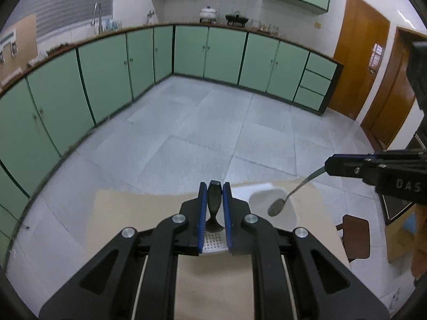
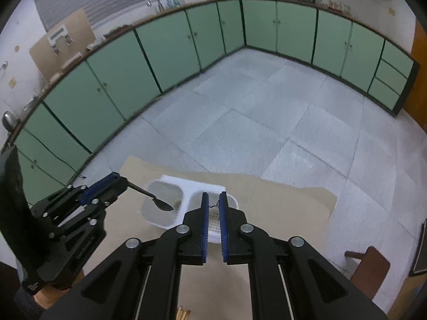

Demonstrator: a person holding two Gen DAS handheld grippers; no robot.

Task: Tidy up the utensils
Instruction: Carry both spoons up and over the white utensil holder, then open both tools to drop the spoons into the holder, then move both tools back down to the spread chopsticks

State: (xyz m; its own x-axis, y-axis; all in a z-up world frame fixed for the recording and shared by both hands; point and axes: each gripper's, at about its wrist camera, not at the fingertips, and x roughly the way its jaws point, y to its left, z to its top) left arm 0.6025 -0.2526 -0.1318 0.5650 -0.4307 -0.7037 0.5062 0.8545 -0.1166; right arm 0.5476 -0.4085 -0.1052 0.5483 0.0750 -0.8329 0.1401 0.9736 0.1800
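Note:
My left gripper (image 1: 214,189) is shut on the black handle of a spoon (image 1: 214,200); the right wrist view shows this spoon's bowl (image 2: 163,205) hanging over the left compartment of a white two-compartment tray (image 2: 184,186). My right gripper (image 2: 214,198) is shut on a thin metal spoon handle (image 2: 214,204) above the tray's right, perforated compartment. In the left wrist view that gripper (image 1: 331,166) holds the metal spoon (image 1: 276,208) over the tray (image 1: 256,194).
The tray stands at the far edge of a beige table (image 2: 280,200). A brown chair (image 1: 355,237) stands at the right of the table. Green cabinets (image 1: 186,50) line the room beyond a grey tiled floor. Wooden sticks (image 2: 182,314) lie near the table's front edge.

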